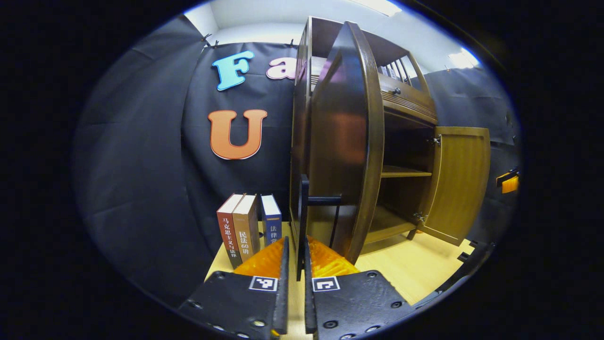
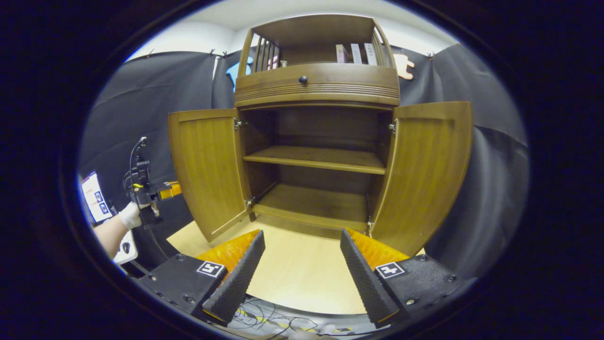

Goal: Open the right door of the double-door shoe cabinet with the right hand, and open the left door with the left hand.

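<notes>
Both doors of the cabinet (image 2: 317,89) stand swung wide, so the task looks all but done. The left gripper (image 1: 296,264) is closed on the handle (image 1: 303,208) of the left door (image 1: 344,141), its fingers nearly together on the thin bar, which is probably why that door sits edge-on just ahead of it, beside the books (image 1: 248,226) on the tabletop (image 1: 415,264). The right gripper (image 2: 302,269) holds nothing: its jaws are spread wide, level and well back from the right door (image 2: 424,174), facing the bare shelves (image 2: 316,160).
</notes>
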`<state>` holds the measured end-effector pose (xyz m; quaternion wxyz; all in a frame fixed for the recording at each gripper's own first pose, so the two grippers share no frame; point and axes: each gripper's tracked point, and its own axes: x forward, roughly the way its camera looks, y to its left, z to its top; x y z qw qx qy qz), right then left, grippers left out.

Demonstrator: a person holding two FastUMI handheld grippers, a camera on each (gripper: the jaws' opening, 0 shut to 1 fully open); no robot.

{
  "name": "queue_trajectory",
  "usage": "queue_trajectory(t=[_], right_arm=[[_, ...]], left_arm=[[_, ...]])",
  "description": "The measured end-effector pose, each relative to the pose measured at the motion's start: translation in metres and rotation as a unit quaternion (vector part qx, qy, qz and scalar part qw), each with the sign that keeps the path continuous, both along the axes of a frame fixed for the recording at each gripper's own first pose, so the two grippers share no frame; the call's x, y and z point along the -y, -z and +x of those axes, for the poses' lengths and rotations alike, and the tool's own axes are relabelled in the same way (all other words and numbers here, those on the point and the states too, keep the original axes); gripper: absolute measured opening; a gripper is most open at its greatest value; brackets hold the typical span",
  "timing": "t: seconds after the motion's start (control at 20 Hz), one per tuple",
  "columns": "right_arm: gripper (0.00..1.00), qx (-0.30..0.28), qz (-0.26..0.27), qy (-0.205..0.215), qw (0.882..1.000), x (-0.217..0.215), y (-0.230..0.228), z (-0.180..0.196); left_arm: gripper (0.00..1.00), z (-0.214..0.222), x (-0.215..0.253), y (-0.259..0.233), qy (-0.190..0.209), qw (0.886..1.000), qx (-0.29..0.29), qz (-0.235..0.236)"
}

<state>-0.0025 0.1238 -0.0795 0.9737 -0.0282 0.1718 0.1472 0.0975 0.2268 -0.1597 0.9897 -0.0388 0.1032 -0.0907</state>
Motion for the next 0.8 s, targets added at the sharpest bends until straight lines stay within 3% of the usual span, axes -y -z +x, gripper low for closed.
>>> queue_trajectory(t=[0.05,0.3,0.35,0.45,0.5,0.55,0.8], right_arm=[[1.0,0.0,-0.001,0.001,1.0,0.001,0.0,0.0],[1.0,0.002,-0.003,0.002,1.0,0.003,0.0,0.002],[1.0,0.003,-0.001,0.001,1.0,0.003,-0.001,0.002],[1.0,0.005,-0.001,-0.004,1.0,-0.001,-0.003,0.003],[1.0,0.007,-0.001,-0.006,1.0,-0.002,-0.005,0.005],[1.0,0.011,-0.001,-0.008,1.0,-0.004,-0.006,0.006],[1.0,0.021,-0.002,-0.014,1.0,-0.009,-0.009,0.011]], left_arm=[[0.18,-0.005,-0.005,-0.001,-0.004,1.0,-0.001,0.005],[0.97,-0.034,-0.029,0.001,-0.033,0.999,-0.009,0.0],[1.0,-0.045,-0.035,0.0,-0.045,0.999,-0.014,0.008],[0.95,-0.065,-0.044,-0.004,-0.068,0.997,-0.021,0.026],[1.0,-0.075,-0.043,-0.007,-0.07,0.997,-0.022,0.032],[0.95,-0.084,-0.041,-0.012,-0.075,0.996,-0.021,0.039],[0.95,-0.113,-0.027,-0.038,-0.107,0.99,-0.023,0.084]])
